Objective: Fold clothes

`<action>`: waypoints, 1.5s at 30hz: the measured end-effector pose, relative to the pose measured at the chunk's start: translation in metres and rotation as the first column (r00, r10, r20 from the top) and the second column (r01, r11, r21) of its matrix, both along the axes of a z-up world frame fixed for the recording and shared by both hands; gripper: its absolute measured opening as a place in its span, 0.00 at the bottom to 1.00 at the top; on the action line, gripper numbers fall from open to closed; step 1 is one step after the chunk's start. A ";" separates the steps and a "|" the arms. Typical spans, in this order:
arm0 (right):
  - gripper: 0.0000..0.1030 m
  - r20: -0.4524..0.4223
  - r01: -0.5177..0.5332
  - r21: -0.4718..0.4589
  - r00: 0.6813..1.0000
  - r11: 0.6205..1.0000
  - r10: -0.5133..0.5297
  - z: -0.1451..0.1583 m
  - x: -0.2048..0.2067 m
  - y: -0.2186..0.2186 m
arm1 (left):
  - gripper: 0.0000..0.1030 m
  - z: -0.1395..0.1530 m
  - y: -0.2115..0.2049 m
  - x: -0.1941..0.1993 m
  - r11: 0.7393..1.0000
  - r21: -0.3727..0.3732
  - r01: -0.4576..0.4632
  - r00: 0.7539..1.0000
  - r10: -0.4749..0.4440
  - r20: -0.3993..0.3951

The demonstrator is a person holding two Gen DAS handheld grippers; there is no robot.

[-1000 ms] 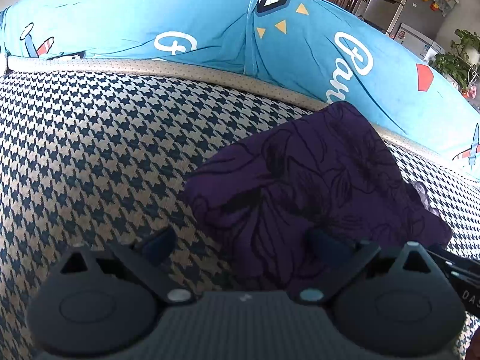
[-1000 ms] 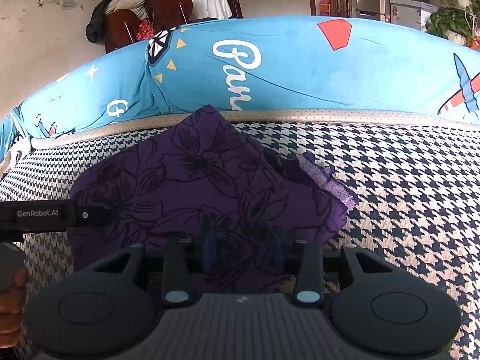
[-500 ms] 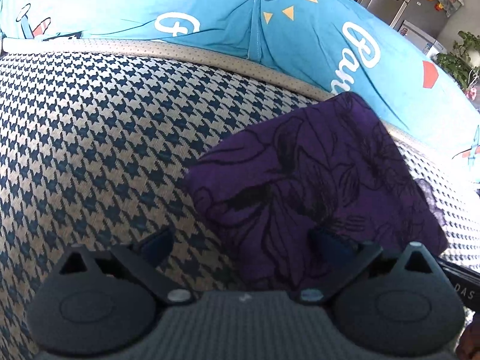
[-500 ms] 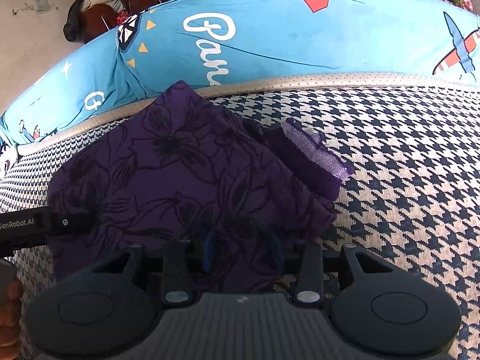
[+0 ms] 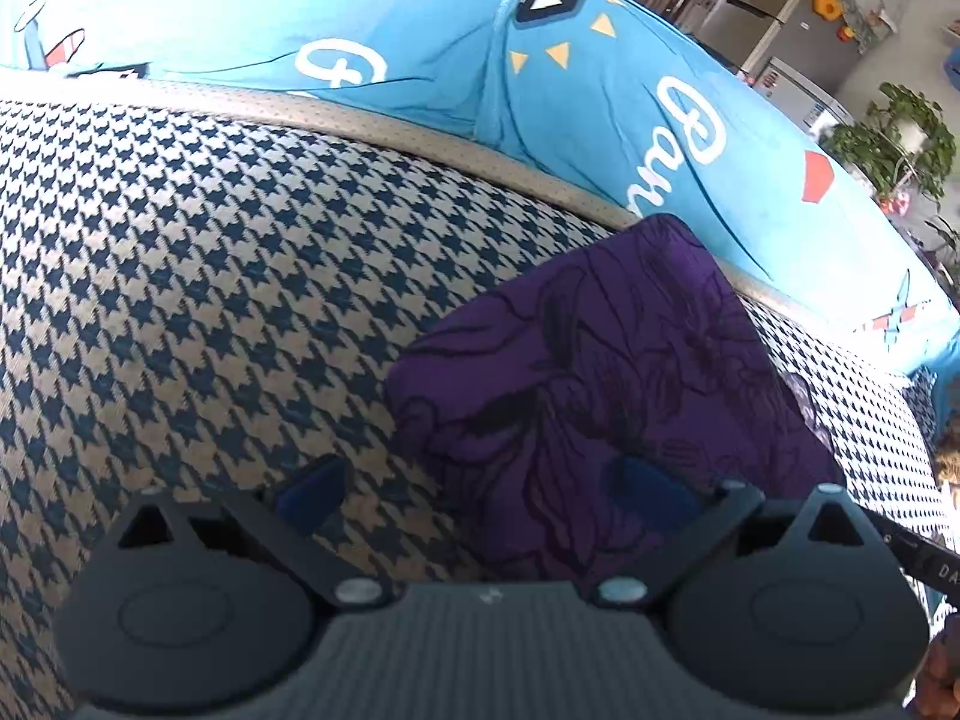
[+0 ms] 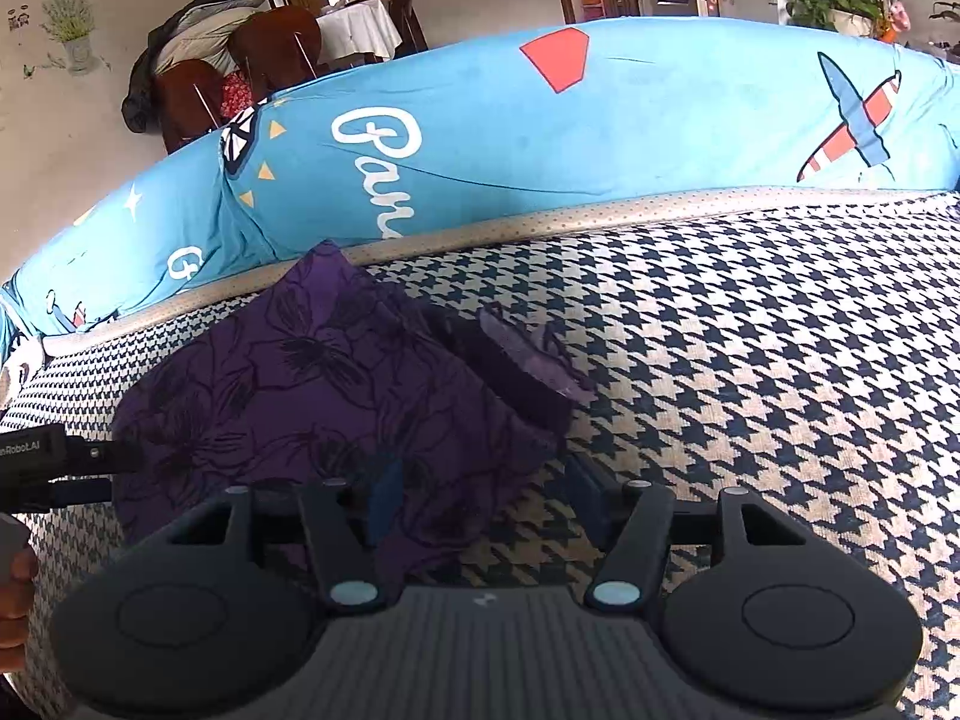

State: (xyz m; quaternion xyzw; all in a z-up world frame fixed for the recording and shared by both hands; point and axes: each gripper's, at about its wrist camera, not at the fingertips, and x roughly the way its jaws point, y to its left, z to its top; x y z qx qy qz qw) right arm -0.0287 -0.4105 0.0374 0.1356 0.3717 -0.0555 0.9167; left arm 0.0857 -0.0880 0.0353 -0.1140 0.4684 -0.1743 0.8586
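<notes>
our right gripper [image 6: 480, 495] is opening its jaws: the near corner of the purple floral garment [image 6: 336, 396] lies between them, but the pads no longer press on it, and one finger sits over the cloth while the other sits over the bare houndstooth seat [image 6: 750, 360]. our left gripper [image 5: 480, 489] stands wide apart and grips nothing; one blue pad [image 5: 312, 489] hangs above the seat, the other above the garment's near edge. the garment lies folded into a compact, roughly square bundle on the seat, its far corner touching the beige piping below the blue printed backrest cover [image 6: 600, 132], with a sheer lilac trim [image 6: 528, 354] poking out on its right side in the right wrist view.
</notes>
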 end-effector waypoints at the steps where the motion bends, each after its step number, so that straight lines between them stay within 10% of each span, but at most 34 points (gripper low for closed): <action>1: 0.61 -0.005 0.003 0.003 1.000 1.000 -0.003 -0.002 -0.001 -0.002 | 1.00 -0.001 -0.002 -0.001 1.000 0.000 0.005 1.000 -0.005 0.003; 34: 0.68 0.072 -0.078 0.170 0.995 0.982 0.066 -0.052 0.039 0.001 | 1.00 -0.034 -0.024 0.024 0.995 -0.078 0.058 0.998 -0.060 -0.015; 45: 0.36 0.123 -0.132 0.211 0.987 0.969 0.107 -0.056 0.057 0.013 | 0.99 -0.036 -0.046 0.021 0.997 -0.010 0.083 0.995 -0.082 0.062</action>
